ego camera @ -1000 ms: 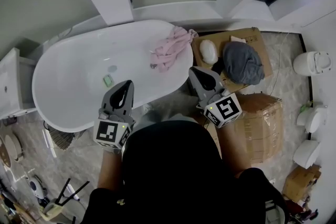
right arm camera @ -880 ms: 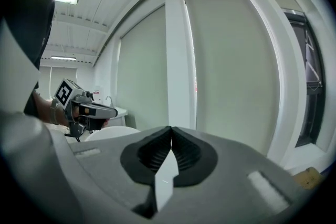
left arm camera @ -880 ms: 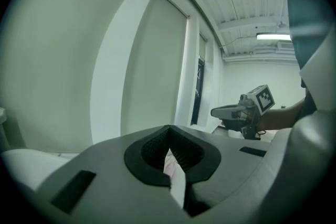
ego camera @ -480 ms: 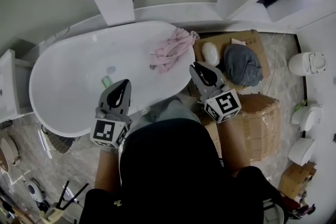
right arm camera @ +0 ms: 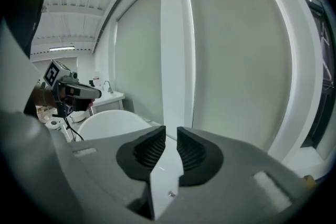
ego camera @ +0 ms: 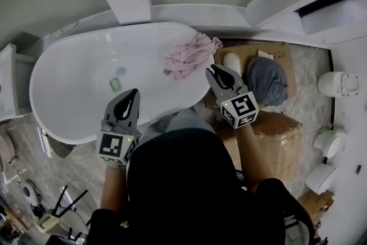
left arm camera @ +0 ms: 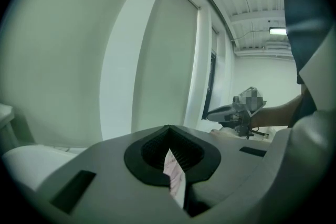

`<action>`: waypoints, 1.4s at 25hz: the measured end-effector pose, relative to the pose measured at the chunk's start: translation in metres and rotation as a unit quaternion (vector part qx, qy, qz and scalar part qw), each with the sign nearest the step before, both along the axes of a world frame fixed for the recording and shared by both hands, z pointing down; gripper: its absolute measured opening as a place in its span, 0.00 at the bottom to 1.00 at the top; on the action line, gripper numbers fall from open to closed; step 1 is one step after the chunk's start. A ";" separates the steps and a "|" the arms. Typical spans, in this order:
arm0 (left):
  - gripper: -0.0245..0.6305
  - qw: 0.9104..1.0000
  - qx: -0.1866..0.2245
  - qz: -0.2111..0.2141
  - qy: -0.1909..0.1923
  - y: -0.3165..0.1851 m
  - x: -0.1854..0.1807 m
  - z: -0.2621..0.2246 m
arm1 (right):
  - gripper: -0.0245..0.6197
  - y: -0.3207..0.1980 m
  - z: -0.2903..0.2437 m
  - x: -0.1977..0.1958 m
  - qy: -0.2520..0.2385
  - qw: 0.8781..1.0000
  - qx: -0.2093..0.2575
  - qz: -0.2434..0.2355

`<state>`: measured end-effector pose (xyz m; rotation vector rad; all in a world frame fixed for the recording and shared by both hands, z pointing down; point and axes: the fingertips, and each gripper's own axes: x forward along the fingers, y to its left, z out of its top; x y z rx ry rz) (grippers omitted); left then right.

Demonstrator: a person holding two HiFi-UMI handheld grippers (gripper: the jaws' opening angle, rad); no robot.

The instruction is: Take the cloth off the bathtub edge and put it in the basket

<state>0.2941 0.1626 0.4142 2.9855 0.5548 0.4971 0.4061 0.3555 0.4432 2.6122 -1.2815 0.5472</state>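
Both of your grippers have pushed forward toward the bathtub point(ego camera: 80, 89) since a second ago, the right one more than the left. The right gripper point(ego camera: 215, 72) now sits just short of the tub's right end. Its jaws have just been opening and stand a little apart, with nothing between them. The left gripper point(ego camera: 133, 94) hangs over the tub's near edge, closer to the middle, with its jaws closed and empty.

The pink cloth point(ego camera: 192, 54) lies bunched over the right end of the tub. Part of it is draped on the rim and part hangs down the inner wall. It is untouched, so you are on the approach, with the pick-up not yet started.

Next, I judge, you should spread the right jaws wider, since the present gap looks too narrow for a bunched fold. Then carry them on to the cloth and close on a thick part near the rim.

What looks like a woven basket point(ego camera: 57, 148) shows on the floor at the tub's near-left corner, half hidden by the rim. That leaves a long carry along the tub.
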 end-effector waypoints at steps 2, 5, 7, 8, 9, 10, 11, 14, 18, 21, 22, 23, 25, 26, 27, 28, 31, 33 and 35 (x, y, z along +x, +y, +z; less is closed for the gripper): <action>0.05 1.000 0.000 -0.016 -0.015 0.003 0.011 0.001 | 0.15 0.006 0.015 0.018 -0.013 1.000 -0.011 -0.005; 0.05 0.999 0.006 -0.032 -0.028 0.005 0.023 0.010 | 0.19 0.013 0.042 0.043 -0.036 0.999 -0.034 -0.016; 0.05 0.999 0.011 -0.039 -0.035 0.006 0.031 0.018 | 0.21 0.016 0.062 0.059 -0.053 0.997 -0.046 -0.024; 0.05 0.998 0.012 -0.045 -0.042 0.007 0.035 0.021 | 0.23 0.017 0.072 0.068 -0.062 0.996 -0.053 -0.028; 0.05 0.997 0.013 -0.052 -0.049 0.008 0.040 0.024 | 0.24 0.018 0.083 0.076 -0.070 0.995 -0.059 -0.033; 0.05 0.997 0.015 -0.058 -0.056 0.009 0.043 0.027 | 0.27 0.019 0.093 0.085 -0.079 0.994 -0.066 -0.039; 0.05 0.996 0.016 -0.065 -0.063 0.010 0.046 0.030 | 0.29 0.020 0.105 0.093 -0.088 0.992 -0.074 -0.044; 0.05 0.993 0.015 -0.086 -0.085 0.017 0.056 0.040 | 0.37 0.024 0.145 0.117 -0.118 0.986 -0.100 -0.059; 0.05 0.986 0.012 -0.120 -0.117 0.024 0.069 0.052 | 0.45 0.032 0.199 0.149 -0.151 0.977 -0.135 -0.069; 0.05 0.984 0.021 -0.128 -0.126 0.029 0.070 0.065 | 0.53 0.037 0.238 0.169 -0.167 0.970 -0.160 -0.077; 0.05 0.983 0.021 -0.131 -0.130 0.031 0.071 0.069 | 0.54 0.039 0.252 0.175 -0.171 0.968 -0.168 -0.080; 0.05 0.981 0.020 -0.137 -0.136 0.033 0.071 0.073 | 0.56 0.040 0.266 0.180 -0.176 0.965 -0.176 -0.082; 0.05 0.977 0.018 -0.151 -0.149 0.036 0.071 0.082 | 0.61 0.044 0.296 0.191 -0.187 0.959 -0.194 -0.088; 0.05 0.975 0.017 -0.157 -0.154 0.039 0.071 0.086 | 0.63 0.046 0.311 0.196 -0.192 0.956 -0.203 -0.092; 0.05 0.974 0.017 -0.160 -0.160 0.042 0.070 0.090 | 0.66 0.049 0.325 0.200 -0.198 0.952 -0.212 -0.095; 0.05 0.973 0.017 -0.161 -0.166 0.045 0.069 0.094 | 0.68 0.051 0.339 0.204 -0.203 0.949 -0.221 -0.097; 0.05 0.965 0.002 -0.181 -0.191 0.055 0.069 0.105 | 0.71 0.058 0.380 0.218 -0.219 0.941 -0.242 -0.096; 0.05 0.959 -0.003 -0.194 -0.205 0.060 0.067 0.112 | 0.74 0.061 0.406 0.226 -0.227 0.935 -0.255 -0.093; 0.05 0.954 -0.005 -0.202 -0.221 0.066 0.062 0.121 | 0.77 0.062 0.428 0.231 -0.234 0.929 -0.269 -0.095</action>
